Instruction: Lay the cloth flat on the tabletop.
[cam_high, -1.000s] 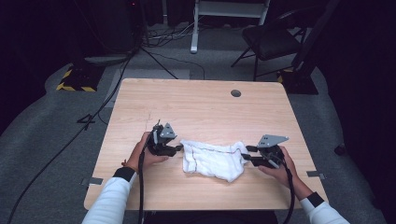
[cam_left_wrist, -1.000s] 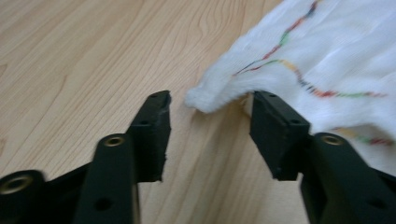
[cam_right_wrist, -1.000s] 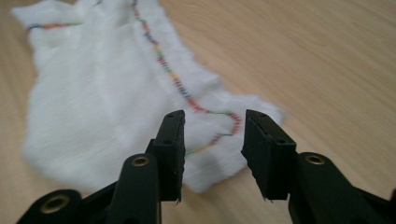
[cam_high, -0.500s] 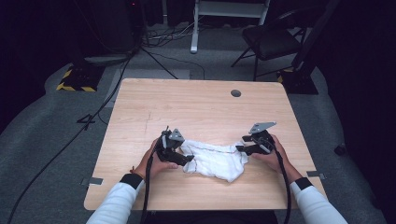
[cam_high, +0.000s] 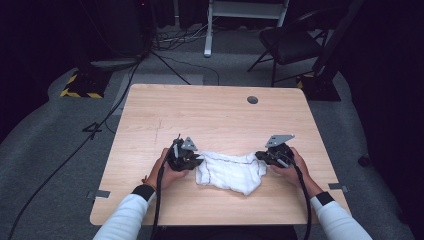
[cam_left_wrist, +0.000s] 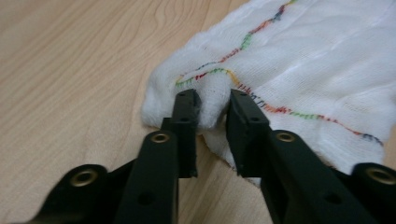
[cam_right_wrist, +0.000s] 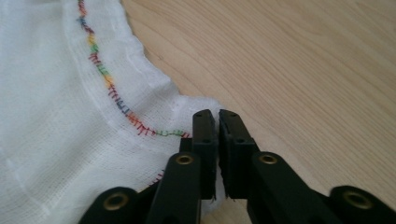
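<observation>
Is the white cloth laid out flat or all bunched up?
Bunched up. The white cloth lies rumpled between the left gripper and right gripper, its stitched edge curving over folds.

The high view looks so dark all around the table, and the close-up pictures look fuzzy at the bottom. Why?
High view: light falls on the wooden table and white cloth; the floor and chair behind stay dim. Left gripper view: the left hand-held gripper is sharp at its tips, blurred nearest the camera. Right gripper view: the right hand-held gripper blurs low down too; the coloured stitching is crisp.
</observation>
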